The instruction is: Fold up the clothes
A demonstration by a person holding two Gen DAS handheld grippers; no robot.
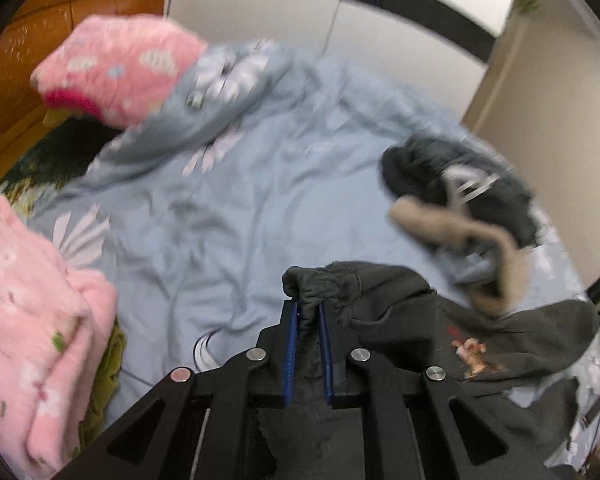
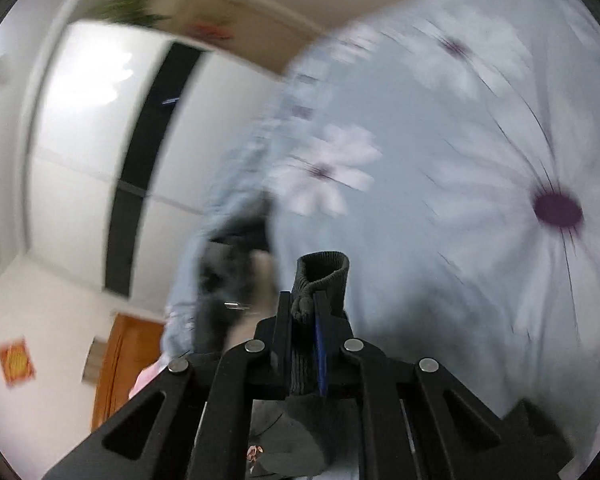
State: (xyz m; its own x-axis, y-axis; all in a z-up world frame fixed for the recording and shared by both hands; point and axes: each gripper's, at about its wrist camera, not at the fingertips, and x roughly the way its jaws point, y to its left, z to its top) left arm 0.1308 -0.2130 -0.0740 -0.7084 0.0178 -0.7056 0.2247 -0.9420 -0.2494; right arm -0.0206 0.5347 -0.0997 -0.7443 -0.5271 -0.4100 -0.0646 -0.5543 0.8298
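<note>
A dark grey sweatshirt (image 1: 480, 344) with a small printed figure lies on the light blue flowered bedsheet (image 1: 240, 208) at the lower right of the left wrist view. My left gripper (image 1: 309, 308) is shut on a bunched fold of this sweatshirt, and the cloth pokes out above the blue pads. In the right wrist view my right gripper (image 2: 305, 300) is shut on a ribbed cuff of the dark grey sweatshirt (image 2: 322, 276), which stands up between the fingers. The blurred bedsheet (image 2: 460, 184) fills the space behind it.
A pink fleece garment (image 1: 116, 68) lies near the wooden headboard (image 1: 24, 80); more pink fleece (image 1: 32, 320) is folded at the left. A dark and beige clothes heap (image 1: 460, 200) sits at the right. White wardrobe doors (image 2: 100, 128) and a wooden door (image 2: 120, 364) stand beyond the bed.
</note>
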